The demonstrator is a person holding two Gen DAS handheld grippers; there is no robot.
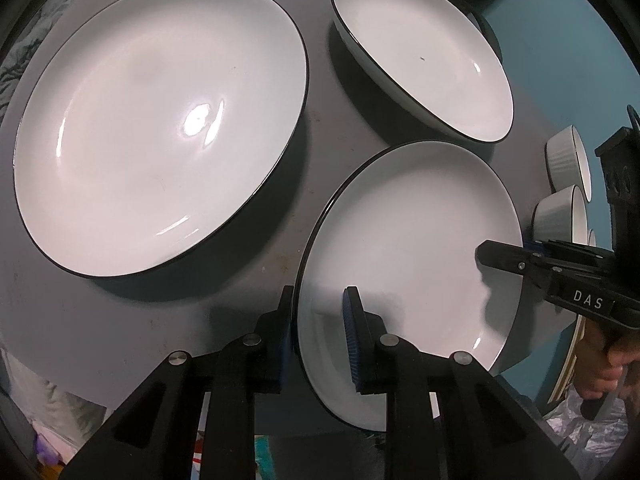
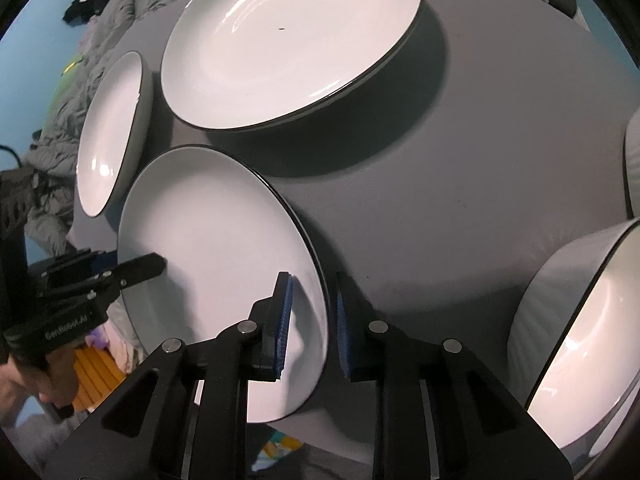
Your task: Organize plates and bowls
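Observation:
A small white plate with a dark rim (image 1: 412,264) (image 2: 216,256) is held from both sides over the grey table (image 1: 120,332) (image 2: 460,200). My left gripper (image 1: 318,332) (image 2: 150,268) is shut on its left rim, one finger under the edge and the blue pad on the inner face. My right gripper (image 2: 314,320) (image 1: 496,260) is shut on the opposite rim in the same way. A large white plate (image 1: 160,120) (image 2: 110,132) lies to the left. Another white plate (image 1: 420,52) (image 2: 292,40) lies further back.
White ribbed bowls (image 1: 568,160) (image 1: 558,212) stand at the table's right side, and the right wrist view shows them close (image 2: 580,340). A person's hand (image 1: 608,364) holds the right gripper. Grey bedding (image 2: 52,120) lies beyond the table's left edge.

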